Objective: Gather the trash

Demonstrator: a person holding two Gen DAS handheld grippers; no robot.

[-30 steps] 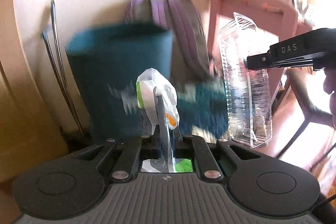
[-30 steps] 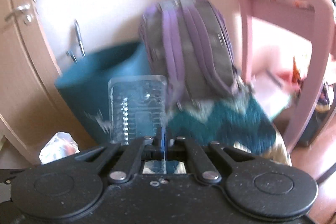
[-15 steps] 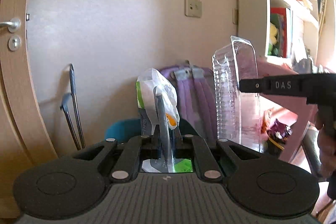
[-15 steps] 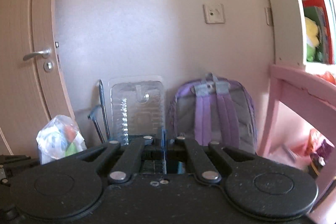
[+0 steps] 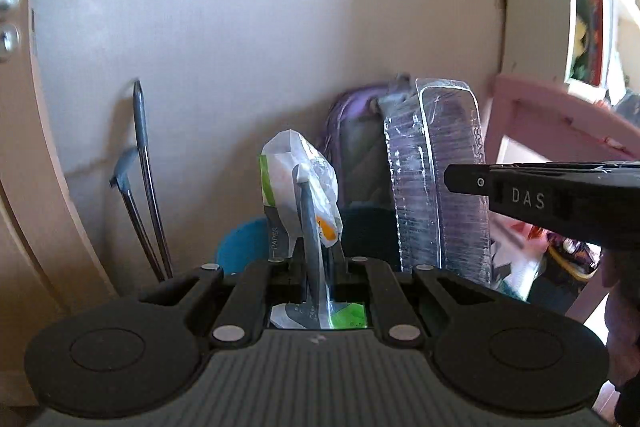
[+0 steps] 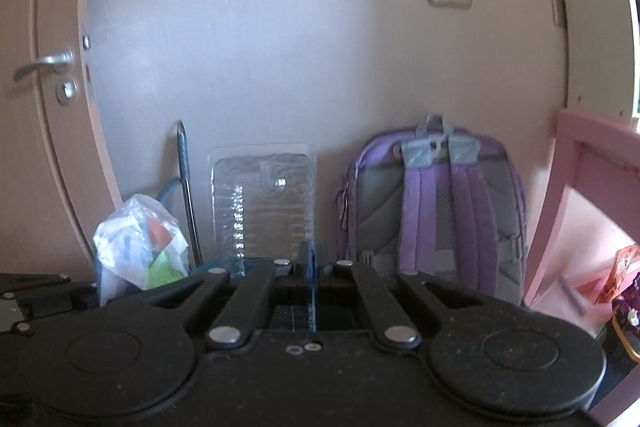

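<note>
Both grippers are up in the air and both are carrying trash. The left gripper (image 5: 316,227) has its jaws closed tight on a crumpled clear plastic wrapper with white, green and orange print (image 5: 298,183). The wrapper is pinched between the two grey fingers (image 5: 308,223), bunched up above the fingertips and spilling down both sides, with a green-and-white tail showing low between the finger bases. In the right wrist view the same wrapper (image 6: 140,243) shows at the lower left, sitting above the left gripper's black body.

Over to the right gripper (image 6: 308,259): jaws closed right down on the lower edge of a clear ribbed plastic blister tray (image 6: 262,203). The tray stands upright, rising straight above the fingertips, broad face toward the camera, slightly left of the jaw line. From the left wrist view that tray (image 5: 440,187) is seen edge-on, upright, with the right gripper's black fingers (image 5: 520,187) marked "DAS" reaching in from the right edge and clamping it at mid-height. A hand (image 5: 624,315) grips the handle at the far right.

Behind it all, a purple and grey backpack (image 6: 436,207) leans against the pale wall. A blue round container (image 5: 244,243) peeks out just behind the left fingers. Thin dark metal rods (image 5: 142,167) lean on the wall near the wooden door (image 6: 48,67), and a pink wooden frame (image 6: 580,187) stands at the right.
</note>
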